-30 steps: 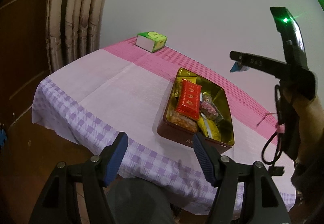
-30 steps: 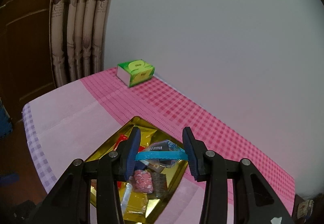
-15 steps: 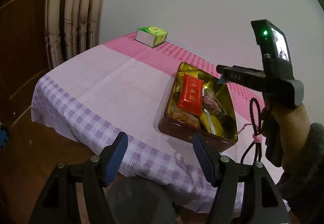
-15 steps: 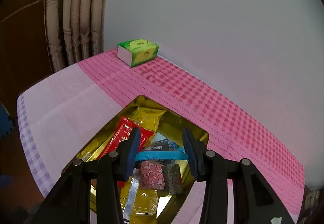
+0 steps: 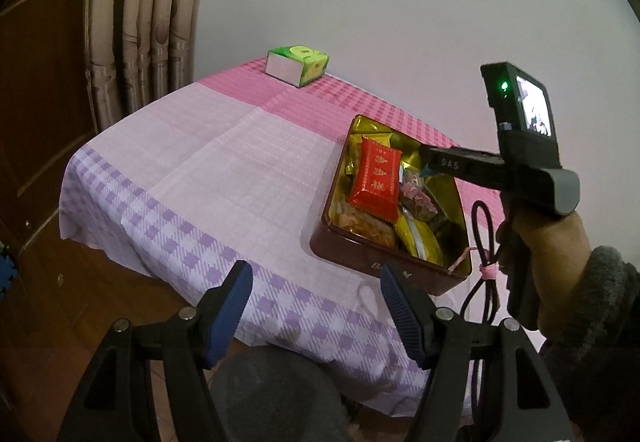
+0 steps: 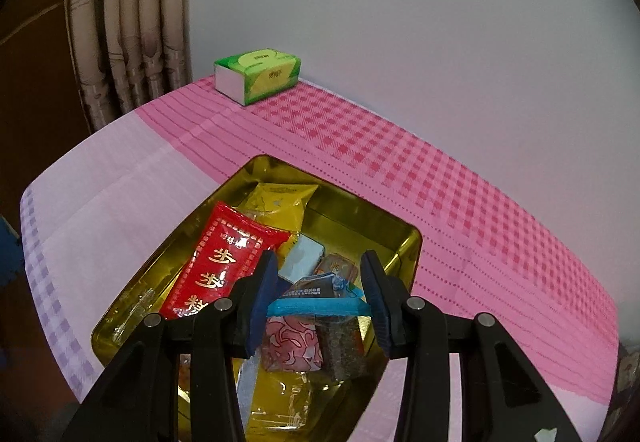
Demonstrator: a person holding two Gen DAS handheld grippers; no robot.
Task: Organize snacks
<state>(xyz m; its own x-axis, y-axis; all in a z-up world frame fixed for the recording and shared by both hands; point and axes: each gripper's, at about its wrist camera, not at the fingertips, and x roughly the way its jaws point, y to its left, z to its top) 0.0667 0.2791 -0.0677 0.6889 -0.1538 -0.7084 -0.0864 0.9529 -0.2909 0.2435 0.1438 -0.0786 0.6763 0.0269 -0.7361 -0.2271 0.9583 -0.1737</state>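
Over the snack tin [image 6: 404, 242], right tool [image 6: 320, 306] clenched on blue packet [image 6: 316, 307]; left tool [image 5: 316, 306] spread, empty.

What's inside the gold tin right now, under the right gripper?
The gold tin holds a red packet, a yellow packet, a light-blue packet and a pink-patterned packet. The right gripper, gripping a blue packet, hides what lies beneath.
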